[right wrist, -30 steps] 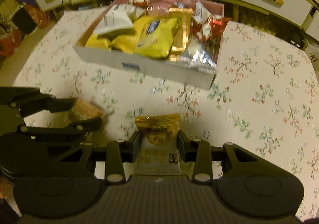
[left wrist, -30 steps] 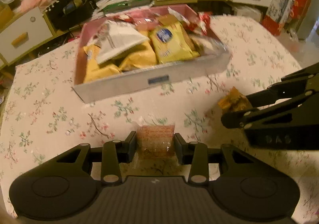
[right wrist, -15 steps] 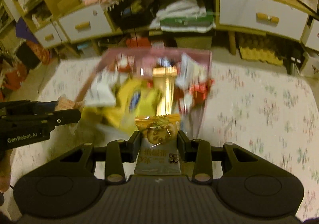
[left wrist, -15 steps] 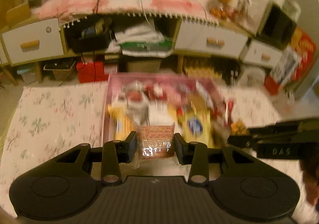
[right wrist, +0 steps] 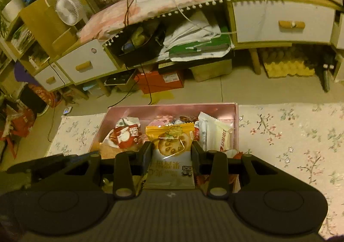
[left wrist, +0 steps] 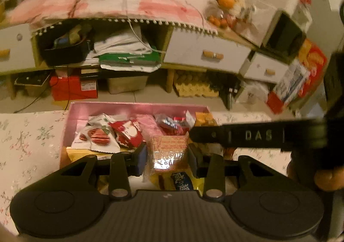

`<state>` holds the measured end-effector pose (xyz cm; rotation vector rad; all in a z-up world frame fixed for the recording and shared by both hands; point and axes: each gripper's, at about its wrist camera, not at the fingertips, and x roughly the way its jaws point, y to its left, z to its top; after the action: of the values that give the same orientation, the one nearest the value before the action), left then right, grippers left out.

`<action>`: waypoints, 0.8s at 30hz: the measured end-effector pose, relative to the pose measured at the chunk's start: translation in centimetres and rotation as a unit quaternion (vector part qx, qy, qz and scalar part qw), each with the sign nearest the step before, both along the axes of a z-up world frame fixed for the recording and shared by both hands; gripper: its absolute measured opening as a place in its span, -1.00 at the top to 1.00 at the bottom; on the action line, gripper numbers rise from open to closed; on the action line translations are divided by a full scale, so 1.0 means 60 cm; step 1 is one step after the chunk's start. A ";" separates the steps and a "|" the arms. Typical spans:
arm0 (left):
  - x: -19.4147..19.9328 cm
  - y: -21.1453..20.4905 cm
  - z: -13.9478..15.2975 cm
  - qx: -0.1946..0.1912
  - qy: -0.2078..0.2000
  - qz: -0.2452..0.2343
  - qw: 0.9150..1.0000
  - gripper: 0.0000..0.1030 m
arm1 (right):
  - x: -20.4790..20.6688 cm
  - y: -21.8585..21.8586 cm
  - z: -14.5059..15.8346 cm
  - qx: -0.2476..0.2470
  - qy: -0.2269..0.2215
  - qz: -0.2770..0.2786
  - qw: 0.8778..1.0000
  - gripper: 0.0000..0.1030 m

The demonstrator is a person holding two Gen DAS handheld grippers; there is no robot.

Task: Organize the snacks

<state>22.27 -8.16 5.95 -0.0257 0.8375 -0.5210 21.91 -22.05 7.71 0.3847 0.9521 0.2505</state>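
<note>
Left claw (left wrist: 167,157) is gripping a clear orange-printed snack packet (left wrist: 168,150) and right claw (right wrist: 172,153) is pinching a yellow cookie packet (right wrist: 172,141), both hovering over the pink snack box (right wrist: 235,125) on the floral worktop (right wrist: 296,138).

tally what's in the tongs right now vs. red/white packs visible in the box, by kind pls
Clear packet with orange print, held in left tongs: 1
Yellow-topped cookie packet, held in right tongs: 1
Red/white packs in the pink box: 1 in the right view; others partly hidden
Total: 3
</note>
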 end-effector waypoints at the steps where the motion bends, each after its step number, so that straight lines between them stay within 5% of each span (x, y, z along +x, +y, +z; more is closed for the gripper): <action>1: -0.001 -0.003 -0.002 0.010 -0.006 -0.002 1.000 0.07 | 0.001 -0.004 -0.004 0.003 0.001 -0.001 1.000 0.31; 5: -0.010 0.004 0.006 0.015 -0.033 0.004 0.999 -0.24 | 0.002 -0.013 -0.008 0.025 0.000 -0.006 1.000 0.26; 9: -0.017 0.030 0.025 -0.008 -0.033 0.019 0.999 -0.26 | -0.010 -0.030 -0.006 0.069 0.002 -0.027 0.997 0.07; 24: -0.129 0.095 0.079 0.044 0.033 0.124 0.991 -0.37 | -0.121 -0.016 0.061 0.033 0.053 -0.028 0.998 -0.07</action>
<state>14.52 -2.49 10.69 -0.0662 0.9069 -0.2494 14.65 -23.03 11.39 0.4883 1.0384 0.2130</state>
